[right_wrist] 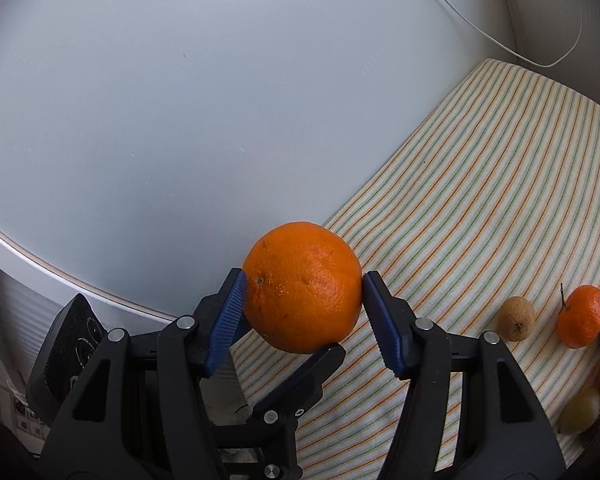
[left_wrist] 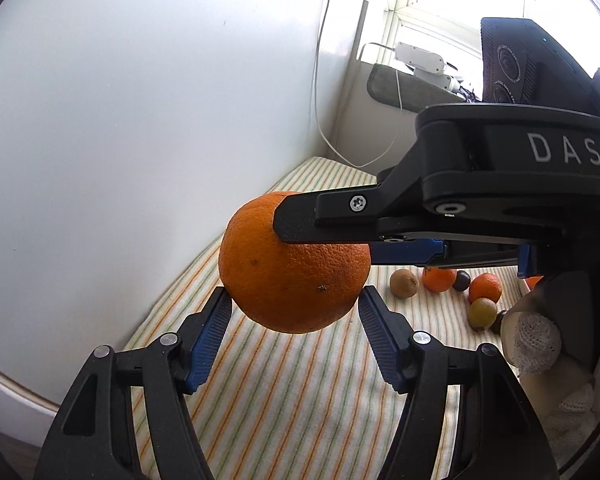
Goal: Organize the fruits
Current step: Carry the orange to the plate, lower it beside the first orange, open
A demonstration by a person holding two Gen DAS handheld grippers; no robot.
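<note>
**While two pairs of jaws clamp it, one orange hangs in the air**

Where the left gripper (left_wrist: 294,292) reaches forward, its ribbed blue pads meet the lower flanks of a large round orange with pebbled skin (left_wrist: 292,272), so its jaws are closed on the fruit at about medium width. The right gripper (right_wrist: 304,280) comes in crosswise and its jaws hold the same orange, one pad on each side (one left finger shows just under the fruit in the right wrist view). The orange is clear of the orange-and-green striped cloth (left_wrist: 300,392) below. A hand in a white knit glove (left_wrist: 534,344) shows at the right edge. Farther back on the cloth lie a fuzzy brown kiwi (left_wrist: 404,283), two small mandarins (left_wrist: 439,279), a dark round fruit (left_wrist: 461,280) and a yellow-green one (left_wrist: 482,313), clustered together. Behind them rises a plain white wall (left_wrist: 140,120).
</note>
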